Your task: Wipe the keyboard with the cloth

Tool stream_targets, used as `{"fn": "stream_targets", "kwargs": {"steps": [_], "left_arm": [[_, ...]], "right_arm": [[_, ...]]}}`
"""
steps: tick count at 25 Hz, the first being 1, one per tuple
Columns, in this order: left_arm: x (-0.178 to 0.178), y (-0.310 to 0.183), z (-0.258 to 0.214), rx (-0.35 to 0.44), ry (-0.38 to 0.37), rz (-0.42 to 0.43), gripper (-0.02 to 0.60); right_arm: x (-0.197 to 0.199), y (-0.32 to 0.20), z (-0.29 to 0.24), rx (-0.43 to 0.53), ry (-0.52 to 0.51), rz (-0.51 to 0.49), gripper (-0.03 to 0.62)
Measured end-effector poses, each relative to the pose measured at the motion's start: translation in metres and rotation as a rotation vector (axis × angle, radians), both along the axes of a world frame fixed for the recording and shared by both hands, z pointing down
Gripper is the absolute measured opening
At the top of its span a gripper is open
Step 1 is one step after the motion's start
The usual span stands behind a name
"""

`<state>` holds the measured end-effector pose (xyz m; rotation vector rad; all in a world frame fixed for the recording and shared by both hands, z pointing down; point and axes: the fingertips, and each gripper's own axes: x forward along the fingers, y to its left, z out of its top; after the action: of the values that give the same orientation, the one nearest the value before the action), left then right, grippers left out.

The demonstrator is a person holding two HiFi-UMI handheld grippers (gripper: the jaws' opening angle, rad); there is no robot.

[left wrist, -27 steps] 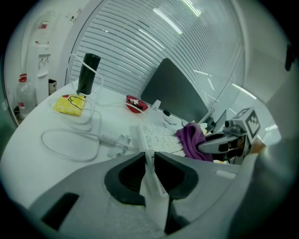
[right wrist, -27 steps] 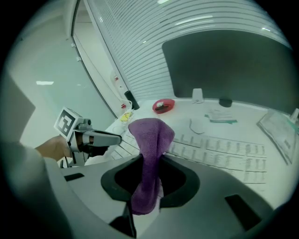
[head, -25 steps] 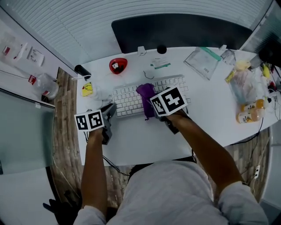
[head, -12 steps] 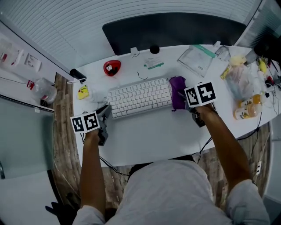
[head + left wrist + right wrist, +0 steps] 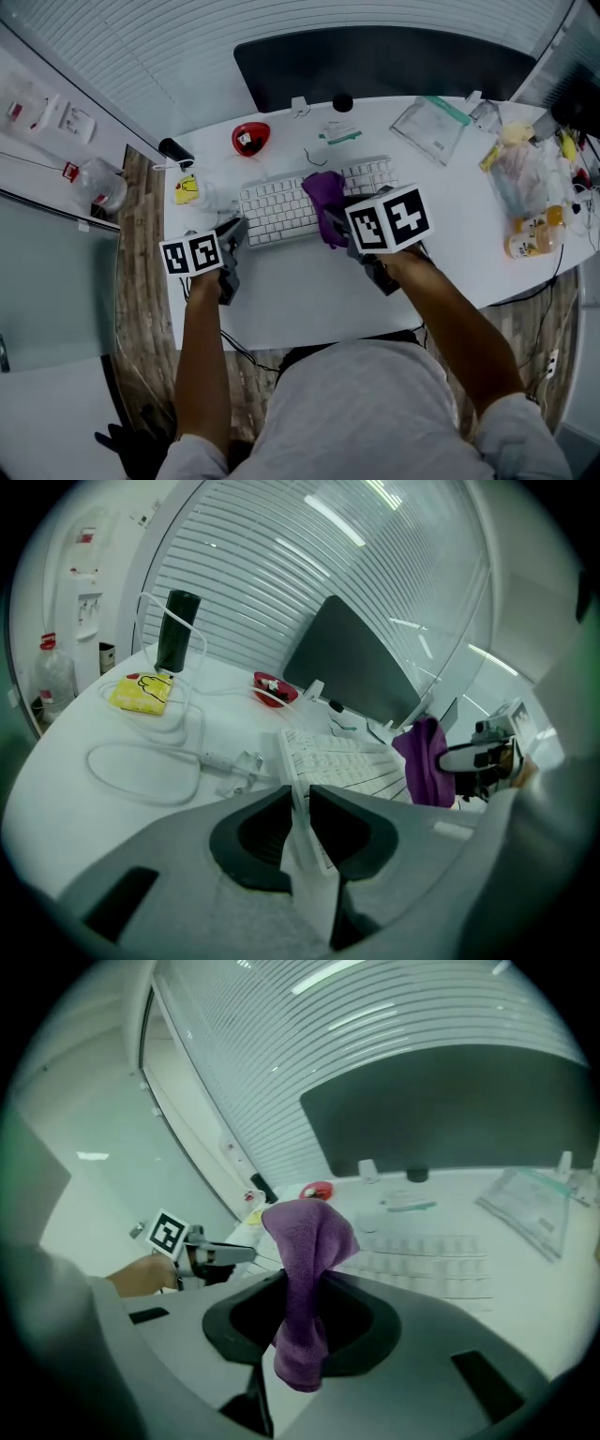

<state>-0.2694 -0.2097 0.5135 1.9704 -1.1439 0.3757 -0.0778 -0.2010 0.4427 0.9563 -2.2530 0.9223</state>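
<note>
The right tool [image 5: 339,228], pinching the purple cloth [image 5: 325,192], hangs over the middle of the keyboard [image 5: 277,210], whose long axis runs left-right across the desk [image 5: 309,295], while the left tool [image 5: 232,240] clamps its near-left corner.

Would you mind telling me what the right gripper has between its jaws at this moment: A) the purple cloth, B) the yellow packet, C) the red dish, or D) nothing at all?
A: in the right gripper view, the right gripper has its jaws closed on the purple cloth, which bunches up above them and hangs out below.
</note>
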Motion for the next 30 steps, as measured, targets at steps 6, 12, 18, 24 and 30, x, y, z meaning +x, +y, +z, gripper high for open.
{"fn": "stream_targets", "kwargs": {"steps": [6, 12, 18, 24, 30], "left_arm": [[0.001, 0.0, 0.0, 0.003, 0.008, 0.002, 0.072], [0.0, 0.0, 0.0, 0.001, 0.01, 0.0, 0.072], [0.0, 0.0, 0.0, -0.001, 0.008, 0.002, 0.072], [0.0, 0.0, 0.001, -0.002, 0.003, 0.001, 0.072], [0.0, 0.0, 0.001, -0.009, -0.013, 0.006, 0.072]], "right_arm": [[-0.116, 0.02, 0.012, -0.075, -0.092, -0.098, 0.086], [-0.149, 0.023, 0.037, -0.112, -0.057, -0.111, 0.086], [-0.122, 0.015, 0.046, -0.062, 0.031, -0.125, 0.085], [-0.047, 0.009, 0.054, -0.035, 0.112, -0.084, 0.086], [0.033, 0.003, 0.054, -0.03, 0.154, 0.012, 0.086]]}}
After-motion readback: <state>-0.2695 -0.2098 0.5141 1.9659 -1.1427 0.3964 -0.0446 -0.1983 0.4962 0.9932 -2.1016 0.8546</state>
